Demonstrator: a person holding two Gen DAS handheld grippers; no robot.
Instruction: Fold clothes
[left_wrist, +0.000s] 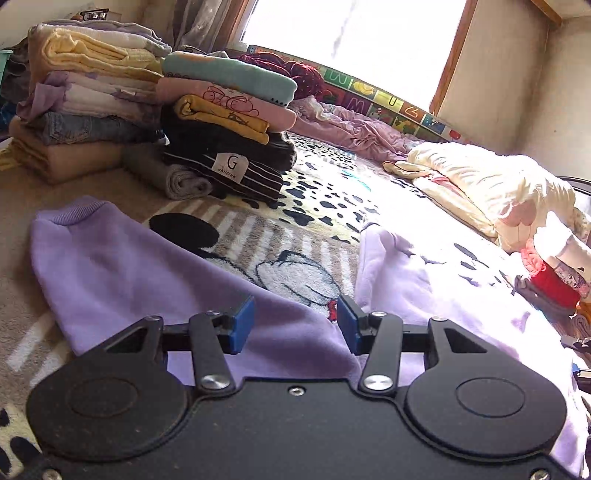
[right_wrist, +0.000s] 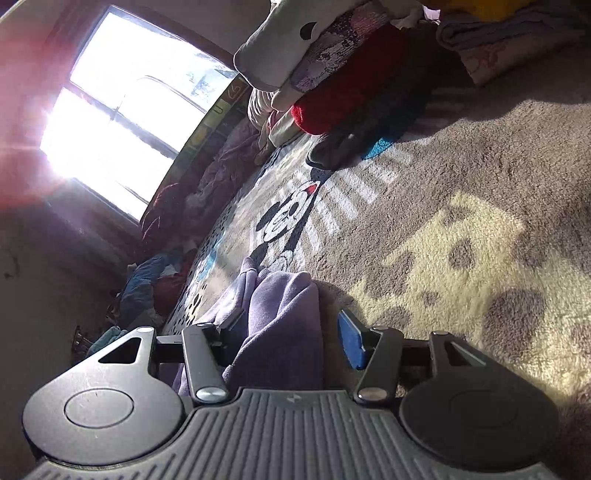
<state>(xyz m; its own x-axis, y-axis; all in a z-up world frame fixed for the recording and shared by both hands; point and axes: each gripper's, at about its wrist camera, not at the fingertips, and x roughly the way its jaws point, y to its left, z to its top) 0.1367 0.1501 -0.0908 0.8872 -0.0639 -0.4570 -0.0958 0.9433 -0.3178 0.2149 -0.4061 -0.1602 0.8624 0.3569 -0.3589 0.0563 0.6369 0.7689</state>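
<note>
A plush blanket with a cartoon-mouse print and black spots on cream (left_wrist: 288, 236) covers the whole working surface and is the largest thing in either view. On it, at the left wrist camera's 10 o'clock, rise two stacks of folded clothes (left_wrist: 155, 110), the nearer one topped by a mint and a pink piece with a black striped garment bearing a white "G" label at its base. At 3 o'clock lies a heap of cream bedding (left_wrist: 491, 184), and beyond it at 1 o'clock a crumpled mauve sheet (left_wrist: 351, 129). The lilac fleece garment (left_wrist: 155, 280), the piece being folded, spreads flat across the blanket from 9 o'clock to 5 o'clock of that view, one ribbed cuff at 9 o'clock. The left gripper (left_wrist: 295, 325) hangs over it with its blue pads parted about halfway, gripping nothing. In the right wrist view, a bunched fold of the same lilac fleece (right_wrist: 284, 317) sits between the jaws of the right gripper (right_wrist: 291, 334), also about half open; the left pad touches the cloth, the right pad stands clear of it.
</note>
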